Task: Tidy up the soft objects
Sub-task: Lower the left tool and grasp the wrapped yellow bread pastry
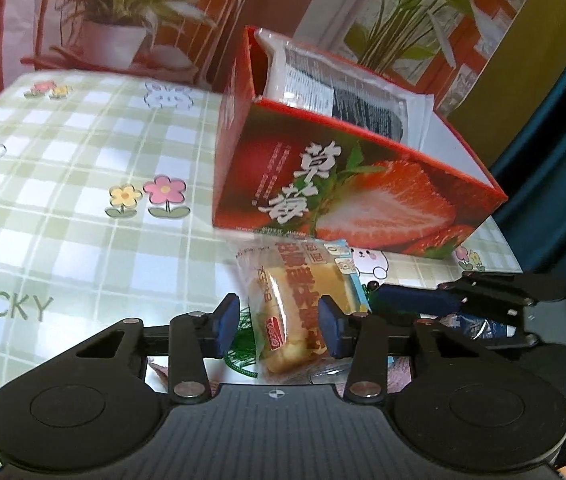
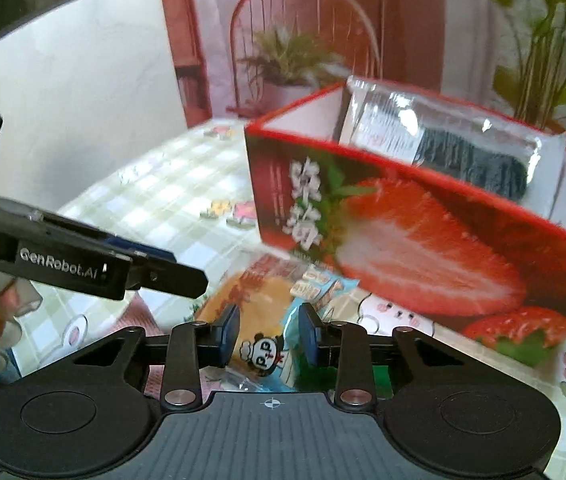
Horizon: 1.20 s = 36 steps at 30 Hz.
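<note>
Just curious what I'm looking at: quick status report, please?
Left gripper astride the yellow cake packet. Right gripper astride the blue panda packet. Strawberry box already holds one silver packet. Nothing in the way.

Soft, even daylight fills both fisheye views, glaring white off the glossy checked tablecloth [image 1: 83, 184] and the silver packet [image 2: 443, 120]. The right-wrist view is smeared by motion blur, softening the strawberry box [image 2: 423, 240]; the left stays sharper. Edges bow, corners darken.
</note>
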Each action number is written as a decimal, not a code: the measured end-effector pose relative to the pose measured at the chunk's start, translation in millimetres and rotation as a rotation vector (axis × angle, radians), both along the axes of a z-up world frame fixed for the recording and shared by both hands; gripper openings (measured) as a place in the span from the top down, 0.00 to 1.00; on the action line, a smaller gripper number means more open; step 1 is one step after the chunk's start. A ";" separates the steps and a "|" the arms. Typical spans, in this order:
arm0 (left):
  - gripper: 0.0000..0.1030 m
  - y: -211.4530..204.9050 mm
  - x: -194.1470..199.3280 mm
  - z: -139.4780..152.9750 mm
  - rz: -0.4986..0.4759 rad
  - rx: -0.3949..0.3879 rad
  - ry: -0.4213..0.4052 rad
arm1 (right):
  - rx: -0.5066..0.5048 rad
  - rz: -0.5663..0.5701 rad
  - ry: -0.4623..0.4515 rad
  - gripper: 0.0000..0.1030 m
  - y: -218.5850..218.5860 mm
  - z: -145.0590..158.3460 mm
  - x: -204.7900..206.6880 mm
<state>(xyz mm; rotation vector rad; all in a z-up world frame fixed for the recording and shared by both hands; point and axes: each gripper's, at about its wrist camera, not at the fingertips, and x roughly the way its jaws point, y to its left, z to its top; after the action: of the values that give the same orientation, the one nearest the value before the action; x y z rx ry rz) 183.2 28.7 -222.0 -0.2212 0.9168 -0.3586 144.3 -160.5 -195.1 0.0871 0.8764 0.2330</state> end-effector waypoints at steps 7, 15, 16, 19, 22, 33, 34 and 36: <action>0.56 -1.0 14.2 -14.8 -0.030 -0.061 0.054 | 0.033 -0.003 0.073 0.68 1.0 -18.3 5.5; 0.55 -5.6 28.4 -29.6 -0.047 -0.100 0.086 | 0.074 -0.002 0.082 0.63 -2.3 -24.3 10.2; 0.55 -6.0 29.3 -29.5 -0.051 -0.097 0.082 | 0.080 -0.004 0.082 0.63 -2.6 -25.0 10.6; 0.56 -6.5 29.3 -26.8 -0.051 -0.094 0.072 | 0.105 -0.012 0.085 0.62 -4.5 -27.5 13.0; 0.56 -6.1 28.3 -20.2 -0.051 -0.091 0.049 | 0.108 -0.013 0.081 0.62 -3.2 -26.9 14.4; 0.56 -15.6 15.7 38.3 -0.082 -0.095 -0.129 | 0.098 -0.029 -0.042 0.63 -10.8 9.5 6.4; 0.56 -16.9 14.6 42.3 -0.085 -0.097 -0.141 | 0.098 -0.029 -0.053 0.63 -12.1 13.5 5.3; 0.56 -19.3 13.0 50.3 -0.093 -0.104 -0.163 | 0.092 -0.028 -0.076 0.63 -14.9 21.3 3.0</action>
<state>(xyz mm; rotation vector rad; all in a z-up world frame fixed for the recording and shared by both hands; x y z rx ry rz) 196.2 9.4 -171.7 -0.2417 0.7501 -0.5038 147.2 -175.4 -173.8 0.1746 0.7883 0.2493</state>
